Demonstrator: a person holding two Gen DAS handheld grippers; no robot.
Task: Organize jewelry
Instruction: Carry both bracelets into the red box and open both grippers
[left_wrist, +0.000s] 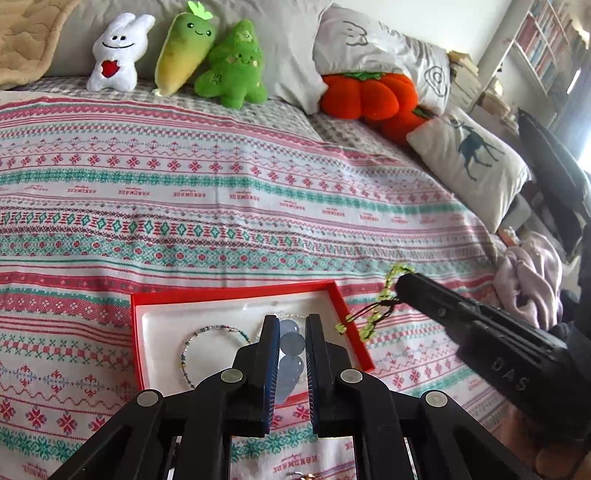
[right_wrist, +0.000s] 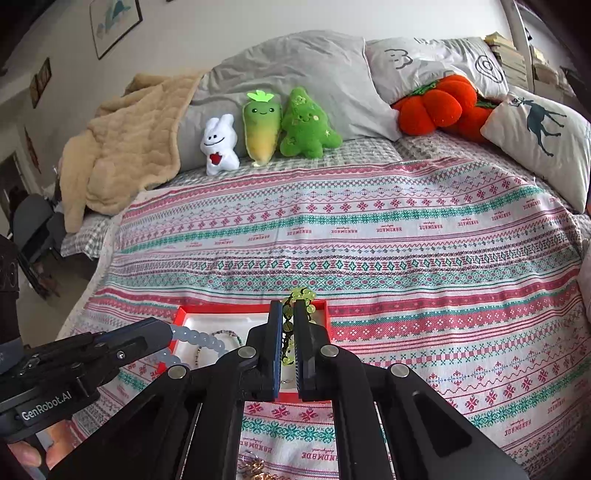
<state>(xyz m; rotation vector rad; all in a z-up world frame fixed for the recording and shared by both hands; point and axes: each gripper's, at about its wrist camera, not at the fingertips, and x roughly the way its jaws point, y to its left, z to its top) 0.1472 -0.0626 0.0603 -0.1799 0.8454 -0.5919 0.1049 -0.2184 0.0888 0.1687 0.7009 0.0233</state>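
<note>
A red box (left_wrist: 236, 291) with a white lining lies on the patterned bedspread; it also shows in the right wrist view (right_wrist: 183, 314). A thin beaded bracelet (left_wrist: 188, 347) lies in it. My left gripper (left_wrist: 291, 325) is shut on a pale blue bead bracelet (left_wrist: 291, 343) over the box; the beads show in the right wrist view (right_wrist: 199, 338). My right gripper (right_wrist: 289, 306) is shut on a green bead bracelet (right_wrist: 301, 295) with dark cords, held above the box's right edge; it hangs from the fingers in the left wrist view (left_wrist: 384, 295).
Plush toys (right_wrist: 266, 129) and an orange pumpkin cushion (right_wrist: 436, 105) line the pillows at the back. A deer pillow (left_wrist: 469, 162) lies at the right. A lilac cloth (left_wrist: 528, 280) lies at the bed's right edge. Gold jewelry (right_wrist: 258, 472) lies near the front.
</note>
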